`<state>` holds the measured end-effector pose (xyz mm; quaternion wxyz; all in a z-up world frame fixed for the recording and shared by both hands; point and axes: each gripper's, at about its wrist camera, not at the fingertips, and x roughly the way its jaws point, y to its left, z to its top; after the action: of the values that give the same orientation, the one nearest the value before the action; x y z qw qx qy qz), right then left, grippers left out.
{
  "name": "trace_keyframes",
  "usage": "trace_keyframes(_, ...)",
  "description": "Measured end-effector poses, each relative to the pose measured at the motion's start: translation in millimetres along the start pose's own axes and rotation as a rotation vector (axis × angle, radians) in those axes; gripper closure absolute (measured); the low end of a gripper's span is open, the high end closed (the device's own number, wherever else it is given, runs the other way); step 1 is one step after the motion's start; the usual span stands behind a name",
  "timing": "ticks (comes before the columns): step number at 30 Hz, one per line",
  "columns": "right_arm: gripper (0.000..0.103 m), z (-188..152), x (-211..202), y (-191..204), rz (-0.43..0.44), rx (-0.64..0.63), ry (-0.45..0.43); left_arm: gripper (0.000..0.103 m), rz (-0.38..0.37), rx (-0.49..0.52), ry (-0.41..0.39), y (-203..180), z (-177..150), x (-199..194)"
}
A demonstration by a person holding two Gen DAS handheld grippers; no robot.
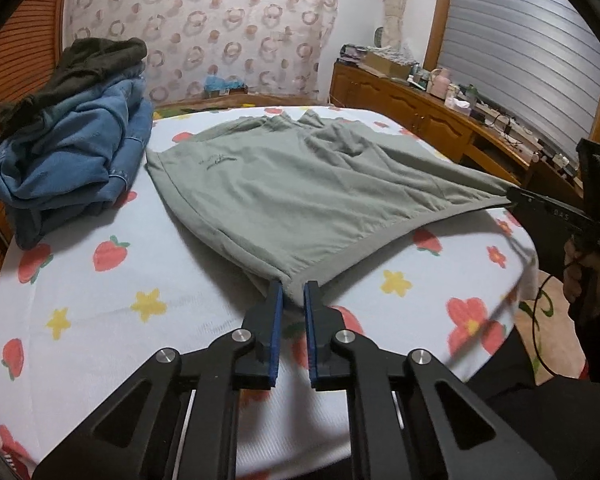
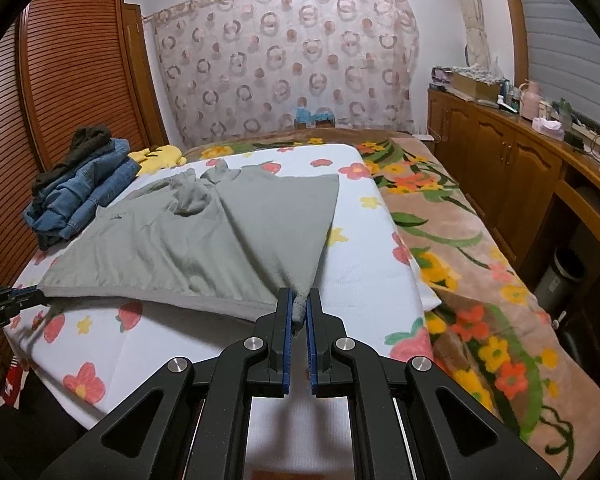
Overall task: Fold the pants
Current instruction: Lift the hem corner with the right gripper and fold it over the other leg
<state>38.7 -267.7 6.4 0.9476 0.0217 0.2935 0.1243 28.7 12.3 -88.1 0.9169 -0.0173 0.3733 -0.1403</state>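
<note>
Grey-green pants [image 1: 300,184] lie spread on a white flower-print sheet [image 1: 100,320] on a bed. My left gripper [image 1: 293,292] is shut on their near hem corner, with cloth bunched between the blue pads. In the left wrist view my right gripper [image 1: 516,196] pinches the far right corner, a hand behind it. In the right wrist view, the right gripper [image 2: 299,300] is shut on a bunched corner of the pants [image 2: 204,240]. The hem runs taut, just above the sheet, to the left gripper [image 2: 28,294] at the left edge.
A pile of blue denim and dark clothes [image 1: 72,152] sits at the bed's far left, beside louvred wooden doors [image 2: 60,80]. A floral blanket [image 2: 460,240] covers the bed's right side. A cluttered wooden sideboard [image 2: 520,168] lines the right wall, a bin [image 2: 560,276] below.
</note>
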Motion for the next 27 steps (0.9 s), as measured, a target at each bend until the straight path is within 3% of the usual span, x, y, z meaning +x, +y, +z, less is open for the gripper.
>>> trace_keyframes(13,0.097,1,-6,8,0.039,-0.019,-0.023,0.09,0.006,-0.016,-0.026,5,1,-16)
trace_keyframes(21,0.097,14,0,34,0.101,-0.082,-0.061,0.057,0.065,-0.032,-0.06,11,3,-23)
trace_keyframes(25,0.097,17,8,50,0.143,-0.12,-0.069,0.055,0.099,-0.026,-0.07,18,4,-22)
trace_keyframes(27,0.097,20,12,59,0.168,-0.141,-0.071,0.028,0.113,-0.023,-0.072,21,2,-21)
